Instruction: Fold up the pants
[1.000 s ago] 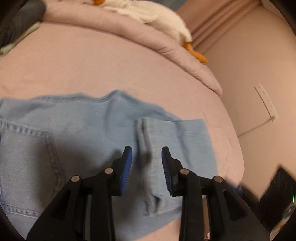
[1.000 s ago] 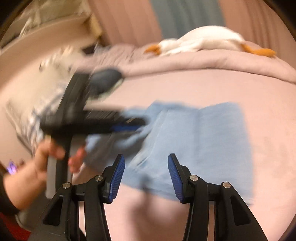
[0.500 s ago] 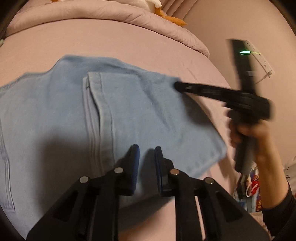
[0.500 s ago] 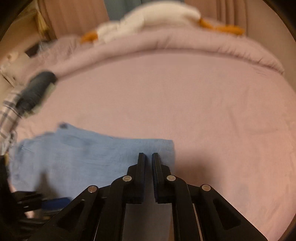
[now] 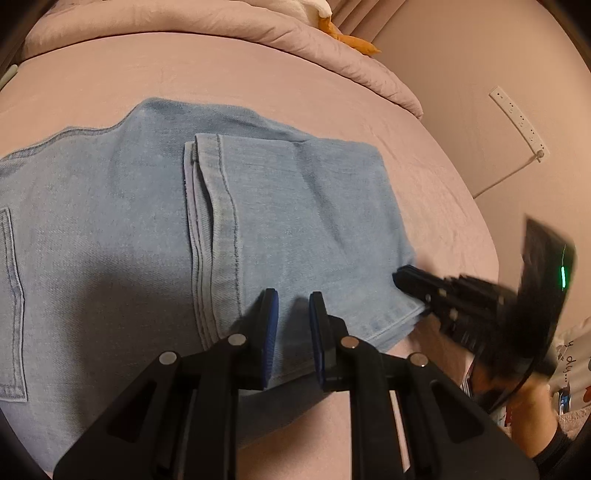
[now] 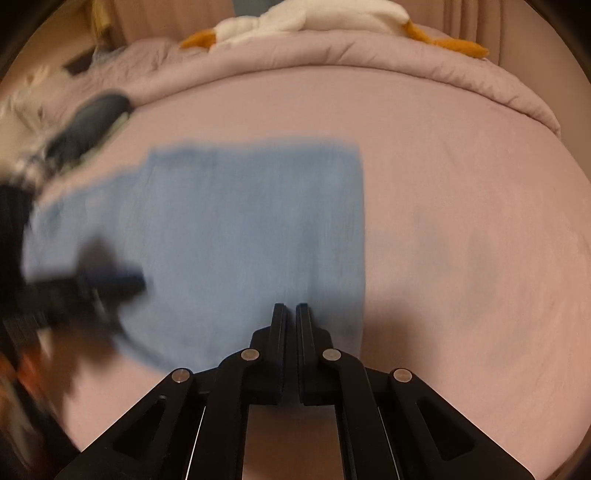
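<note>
Left wrist view: jeans (image 5: 155, 236) lie flat on the bed (image 5: 221, 77), one fold already in, leg hems laid at 12 o'clock over the seat; left gripper (image 5: 293, 328) fingers narrowly parted over the near edge, holding nothing. At 3 o'clock right gripper (image 5: 400, 275) touches the fold corner, fingers nearly closed, grip unclear. Next, I'd judge: pinch both near corners, fold again.

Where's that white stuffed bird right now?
The stuffed bird lies at the far end of the bed, on the rolled duvet, well beyond the jeans.
</note>
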Demonstrator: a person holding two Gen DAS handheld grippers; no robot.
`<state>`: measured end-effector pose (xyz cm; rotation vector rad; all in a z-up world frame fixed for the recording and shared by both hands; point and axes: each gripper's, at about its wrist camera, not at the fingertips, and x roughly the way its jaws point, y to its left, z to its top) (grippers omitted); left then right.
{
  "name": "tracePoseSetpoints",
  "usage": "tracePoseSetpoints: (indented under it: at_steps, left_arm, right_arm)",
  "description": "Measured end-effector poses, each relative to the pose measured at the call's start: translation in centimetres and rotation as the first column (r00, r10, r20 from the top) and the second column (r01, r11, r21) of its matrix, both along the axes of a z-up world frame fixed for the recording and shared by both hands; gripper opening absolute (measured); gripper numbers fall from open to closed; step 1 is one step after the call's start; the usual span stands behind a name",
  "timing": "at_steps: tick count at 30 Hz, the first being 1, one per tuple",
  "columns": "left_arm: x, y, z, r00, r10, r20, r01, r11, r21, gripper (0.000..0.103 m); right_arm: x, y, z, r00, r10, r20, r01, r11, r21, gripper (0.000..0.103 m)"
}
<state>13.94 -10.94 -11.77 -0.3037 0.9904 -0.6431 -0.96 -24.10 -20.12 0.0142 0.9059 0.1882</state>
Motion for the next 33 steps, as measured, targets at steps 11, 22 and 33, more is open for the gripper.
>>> tracePoseSetpoints:
  at_steps: [11,22,33]
  left_arm:
    - [-4.6,6.1,-1.1,0.992,0.128,0.014,-0.125,0.984,-0.130,0.059]
    - [-13.4,21.9,-5.2,0.854,0.497,-0.152,-0.520,0.810,-0.271,0.059]
    - [-9.2,23.3,-6.6,0.736,0.624,-0.264,-0.675,0.643,-0.362,0.059]
  right_arm:
    - [-3.4,3.4,0.1,0.997,-0.026,0.077,0.027,1.000,-0.001,0.005]
    - [-4.7,4.1,1.7,0.996,-0.020,0.091,0.008,0.990,0.138,0.011]
    - [-4.1,10.5,3.0,0.984,0.137,0.116,-0.153,0.978,0.140,0.011]
